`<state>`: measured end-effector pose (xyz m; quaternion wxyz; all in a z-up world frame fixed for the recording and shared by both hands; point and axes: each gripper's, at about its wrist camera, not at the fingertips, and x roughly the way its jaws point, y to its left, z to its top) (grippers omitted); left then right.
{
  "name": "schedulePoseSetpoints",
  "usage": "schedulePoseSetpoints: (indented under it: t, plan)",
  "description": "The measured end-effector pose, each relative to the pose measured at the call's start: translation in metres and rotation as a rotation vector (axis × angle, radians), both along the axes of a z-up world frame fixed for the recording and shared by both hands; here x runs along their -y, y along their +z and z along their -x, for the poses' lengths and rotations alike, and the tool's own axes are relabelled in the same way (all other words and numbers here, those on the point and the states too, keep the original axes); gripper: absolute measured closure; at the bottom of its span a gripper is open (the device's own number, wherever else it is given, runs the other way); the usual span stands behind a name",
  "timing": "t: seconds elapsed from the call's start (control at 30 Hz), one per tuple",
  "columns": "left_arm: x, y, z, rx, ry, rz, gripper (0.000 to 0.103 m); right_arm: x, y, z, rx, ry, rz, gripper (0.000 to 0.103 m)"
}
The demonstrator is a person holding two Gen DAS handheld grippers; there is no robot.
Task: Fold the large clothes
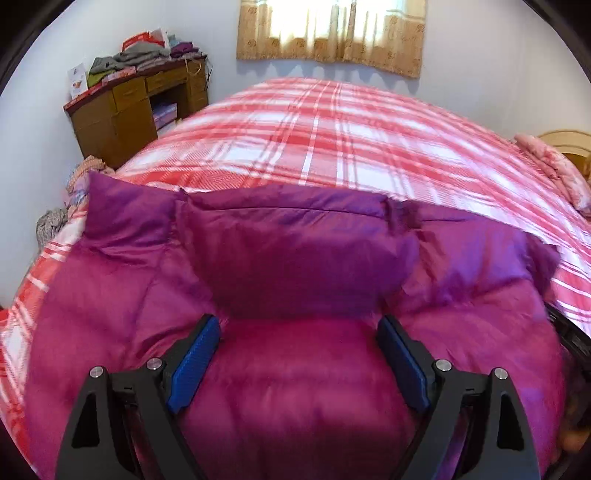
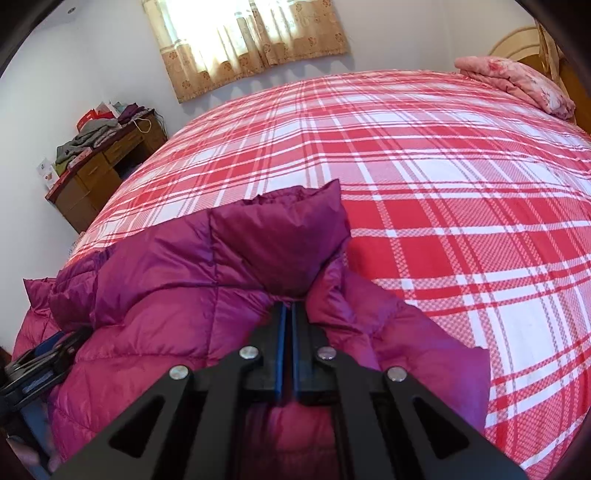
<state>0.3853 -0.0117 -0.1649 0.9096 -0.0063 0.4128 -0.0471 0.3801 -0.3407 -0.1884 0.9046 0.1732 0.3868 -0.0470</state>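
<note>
A magenta puffer jacket (image 1: 295, 266) lies on the near edge of a bed, and it fills the lower half of the left wrist view. My left gripper (image 1: 298, 334) is open, its blue pads wide apart just above the jacket's body, empty. In the right wrist view the jacket (image 2: 166, 280) is bunched, with one fold raised. My right gripper (image 2: 288, 308) is shut on that raised fold of the jacket. The left gripper also shows at the left edge of the right wrist view (image 2: 44, 354).
The bed carries a red and white plaid cover (image 1: 351, 129) (image 2: 461, 206). A folded pink quilt (image 2: 517, 85) lies at its far right by a wooden headboard. A wooden desk (image 1: 136, 107) piled with clothes stands at the far left under a curtained window (image 1: 332, 29).
</note>
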Motion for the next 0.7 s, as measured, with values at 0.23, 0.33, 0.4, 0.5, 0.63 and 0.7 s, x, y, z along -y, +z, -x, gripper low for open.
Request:
schedulePoseSetpoints:
  t: [0.23,0.33,0.4,0.5,0.63,0.7]
  plan:
    - [-0.068,0.038,0.082,0.109,0.049,0.08,0.015,-0.019,0.03,0.021,0.007,-0.016,0.115,0.087]
    - [-0.101,0.04,0.109,0.139,0.117,0.105,0.015,-0.052,0.063,0.064,0.139,0.057,0.126,0.087]
    - [-0.116,0.037,0.121,0.136,0.151,0.13,0.015,-0.079,0.075,0.09,0.181,0.109,0.137,0.087]
    - [-0.129,0.028,0.138,0.123,0.184,0.184,0.015,-0.114,0.073,0.117,0.194,0.172,0.105,0.087]
    - [-0.131,0.019,0.154,0.115,0.199,0.216,0.015,-0.153,0.052,0.136,0.163,0.24,0.068,0.087]
    - [-0.129,0.017,0.162,0.117,0.206,0.251,0.015,-0.163,0.044,0.135,0.15,0.266,0.08,0.087]
